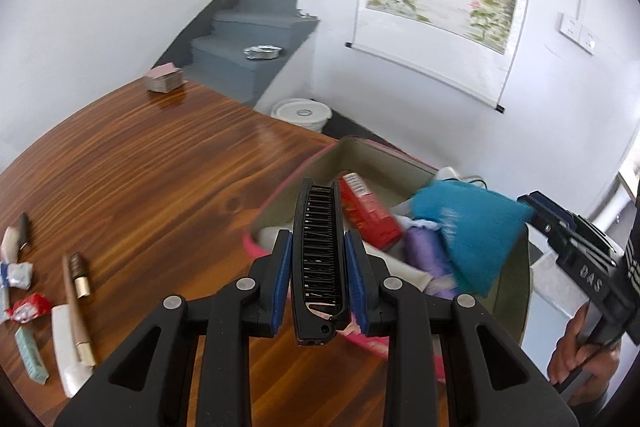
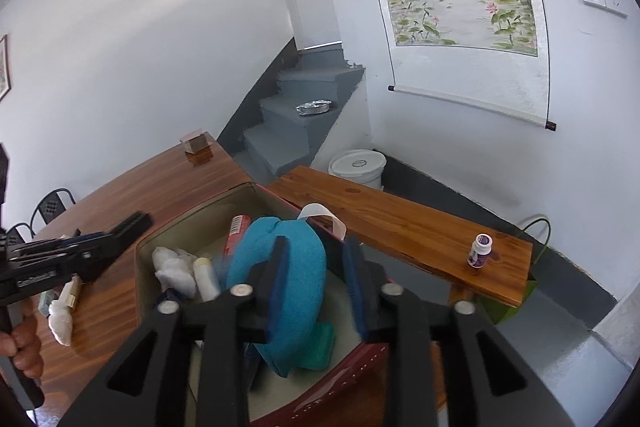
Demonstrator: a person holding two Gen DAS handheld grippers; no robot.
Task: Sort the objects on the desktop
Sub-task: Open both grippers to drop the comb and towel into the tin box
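Left gripper (image 1: 316,275) clamps comb (image 1: 316,247); right gripper (image 2: 316,287) seemingly parted over bin (image 2: 192,219)

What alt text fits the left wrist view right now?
The left gripper clamps a black folding comb above a wooden table, beside an open box holding a red pack and blue cloth. Small toiletries lie left.

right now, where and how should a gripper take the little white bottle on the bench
Grip the white bottle across its body, just below the purple cap, coming from the side with fingers level. It stands upright and alone near the end of the wooden bench, so both flanks look free.
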